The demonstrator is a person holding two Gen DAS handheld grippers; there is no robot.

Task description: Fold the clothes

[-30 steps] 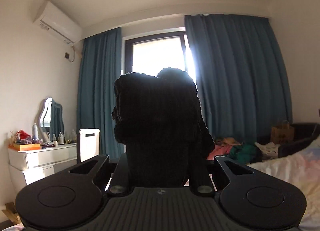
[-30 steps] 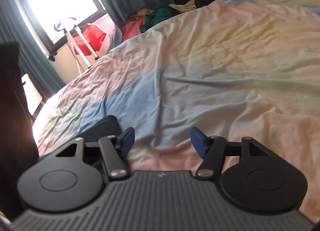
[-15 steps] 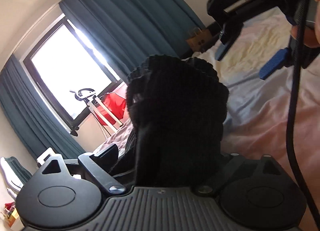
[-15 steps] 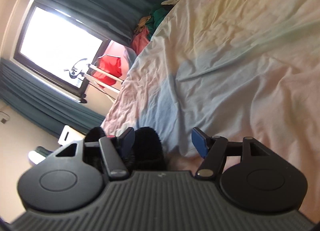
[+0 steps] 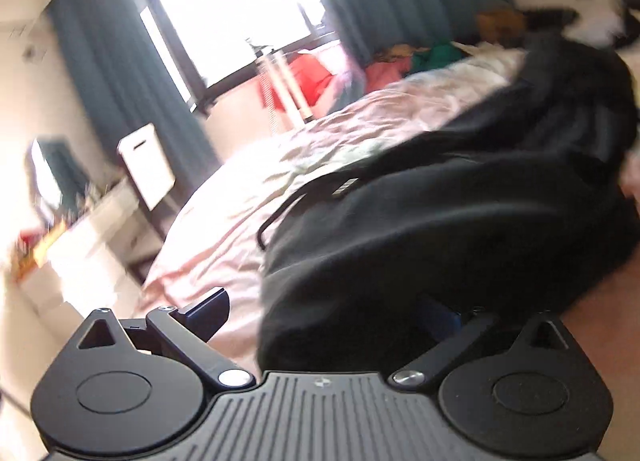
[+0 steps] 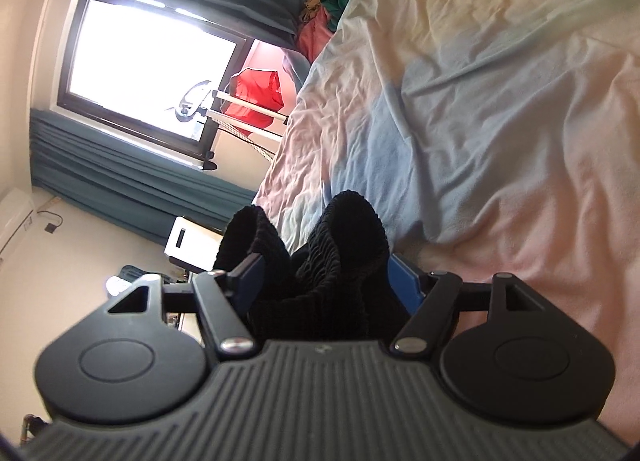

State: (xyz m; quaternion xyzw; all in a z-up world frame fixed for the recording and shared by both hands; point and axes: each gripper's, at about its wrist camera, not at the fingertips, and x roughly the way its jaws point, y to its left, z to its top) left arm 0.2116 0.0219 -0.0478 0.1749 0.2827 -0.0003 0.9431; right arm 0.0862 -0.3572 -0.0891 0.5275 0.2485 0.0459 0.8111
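Right wrist: fingers (image 6: pixel 404 281) pinch black garment (image 6: pixel 320 261) w/ bed (image 6: pixel 500 101) ahead.

Your left claw (image 5: pixel 328 311) has spread apart and let go of the black knit garment (image 5: pixel 460 197), which now lies slumped on the bed (image 5: pixel 224 221); your right claw (image 6: pixel 326 275), wide apart before, now pinches its ribbed edge.
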